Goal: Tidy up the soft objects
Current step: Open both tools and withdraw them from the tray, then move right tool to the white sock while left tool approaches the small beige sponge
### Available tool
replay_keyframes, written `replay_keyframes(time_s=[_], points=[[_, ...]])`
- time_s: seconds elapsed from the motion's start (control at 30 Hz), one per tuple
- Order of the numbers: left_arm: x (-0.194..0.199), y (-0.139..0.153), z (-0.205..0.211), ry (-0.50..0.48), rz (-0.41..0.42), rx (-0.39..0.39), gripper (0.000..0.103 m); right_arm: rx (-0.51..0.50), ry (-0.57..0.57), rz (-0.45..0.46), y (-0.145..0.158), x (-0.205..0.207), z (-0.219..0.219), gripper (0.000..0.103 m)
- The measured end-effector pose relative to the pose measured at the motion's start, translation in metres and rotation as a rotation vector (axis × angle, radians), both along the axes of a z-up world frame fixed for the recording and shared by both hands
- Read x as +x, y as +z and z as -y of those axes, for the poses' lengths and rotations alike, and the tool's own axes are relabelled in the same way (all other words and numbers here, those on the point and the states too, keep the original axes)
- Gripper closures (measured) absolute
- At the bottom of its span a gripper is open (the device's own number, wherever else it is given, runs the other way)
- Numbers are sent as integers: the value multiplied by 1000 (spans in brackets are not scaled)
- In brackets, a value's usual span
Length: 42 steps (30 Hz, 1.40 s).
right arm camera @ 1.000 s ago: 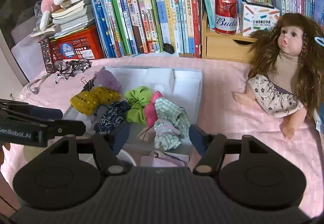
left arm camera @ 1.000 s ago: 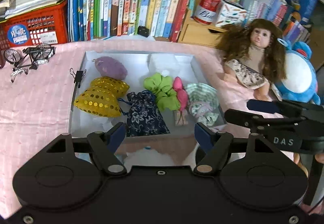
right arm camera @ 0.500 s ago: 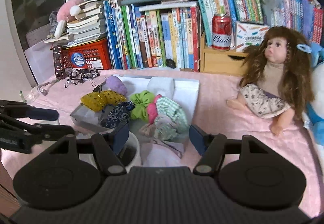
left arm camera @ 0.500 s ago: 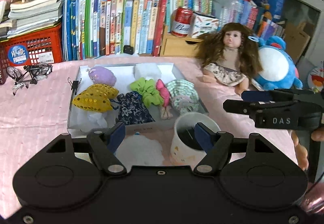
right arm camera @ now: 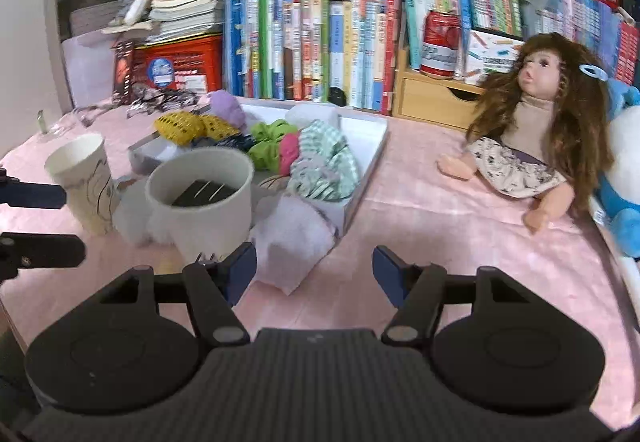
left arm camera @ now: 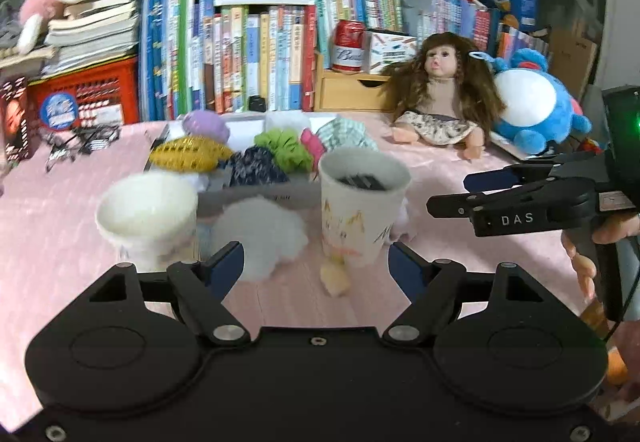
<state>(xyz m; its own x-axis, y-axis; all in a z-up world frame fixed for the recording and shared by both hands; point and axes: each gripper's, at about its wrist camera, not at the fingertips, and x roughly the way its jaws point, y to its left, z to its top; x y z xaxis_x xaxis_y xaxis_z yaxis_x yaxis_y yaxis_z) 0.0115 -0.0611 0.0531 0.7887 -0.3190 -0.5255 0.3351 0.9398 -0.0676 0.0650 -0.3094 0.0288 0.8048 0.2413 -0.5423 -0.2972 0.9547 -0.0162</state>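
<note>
A white tray (right arm camera: 372, 154) on the pink cloth holds soft things: a gold sequin pouch (left arm camera: 188, 154), a dark floral pouch (left arm camera: 252, 170), a green scrunchie (left arm camera: 284, 148), a purple pouch (left arm camera: 206, 124) and a checked cloth (right arm camera: 324, 162). A white fluffy piece (left arm camera: 256, 234) and a pale cloth (right arm camera: 296, 238) lie in front of the tray. My left gripper (left arm camera: 316, 268) is open and empty, low over the cloth. My right gripper (right arm camera: 314, 276) is open and empty; it shows from the side in the left wrist view (left arm camera: 472, 190).
Two paper cups stand before the tray: a printed one (left arm camera: 362, 210) with something dark inside and a plain one (left arm camera: 148, 216). A doll (right arm camera: 536, 138) and a blue plush (left arm camera: 532, 110) sit right. Books, a red basket (left arm camera: 86, 100) and a can (right arm camera: 440, 44) line the back.
Both grippers have pulled back and dropped lower, away from the tray. The two paper cups and the fluffy piece have come into view. Both stay open and empty.
</note>
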Motion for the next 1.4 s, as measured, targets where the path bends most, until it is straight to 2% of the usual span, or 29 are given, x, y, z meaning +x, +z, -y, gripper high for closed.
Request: replay_keyframes(time_s=[0.2, 0.33, 0.47, 0.57, 0.63, 0.67, 0.7, 0.73, 0.83, 0.93, 1.07, 1.13, 1.2, 1.27, 1.3, 1.33, 1.4], points=[[-6, -34, 15, 52, -9, 9, 38, -118, 116, -13, -15, 5, -14, 26], [3, -46, 24, 82, -19, 0, 52, -183, 148, -10, -17, 15, -21, 26], [16, -54, 30, 97, -38, -6, 57, -239, 196, -10, -20, 19, -32, 30], [25, -59, 35, 91, -56, 9, 65, -256, 224, -26, -24, 23, -38, 39], [30, -63, 35, 82, -77, -2, 73, -256, 227, -46, -27, 25, -41, 67], [31, -64, 35, 78, -79, -15, 76, -249, 220, -57, -28, 25, -41, 73], [31, -64, 34, 75, -80, -22, 84, -243, 206, -59, -29, 24, -41, 81], [32, -63, 34, 70, -81, -27, 90, -241, 189, -50, -30, 21, -41, 85], [30, -62, 33, 56, -86, -29, 95, -227, 156, -29, -30, 12, -37, 91], [25, -62, 30, 40, -90, -24, 96, -200, 133, -21, -28, -2, -31, 94], [15, -60, 24, 38, -73, -14, 95, -170, 118, -2, -24, -23, -26, 93], [15, -60, 24, 41, -60, -12, 92, -152, 97, 13, -22, -24, -23, 73], [17, -60, 26, 46, -61, -21, 89, -137, 90, 34, -21, -22, -22, 62], [19, -59, 26, 47, -65, -48, 87, -117, 86, 25, -20, -13, -22, 60], [20, -58, 26, 46, -62, -57, 82, -113, 83, 21, -19, -9, -23, 60], [20, -57, 27, 47, -55, -59, 76, -116, 76, 21, -20, -6, -25, 60], [24, -58, 31, 55, -48, -37, 73, -114, 53, 15, -20, 3, -28, 60]])
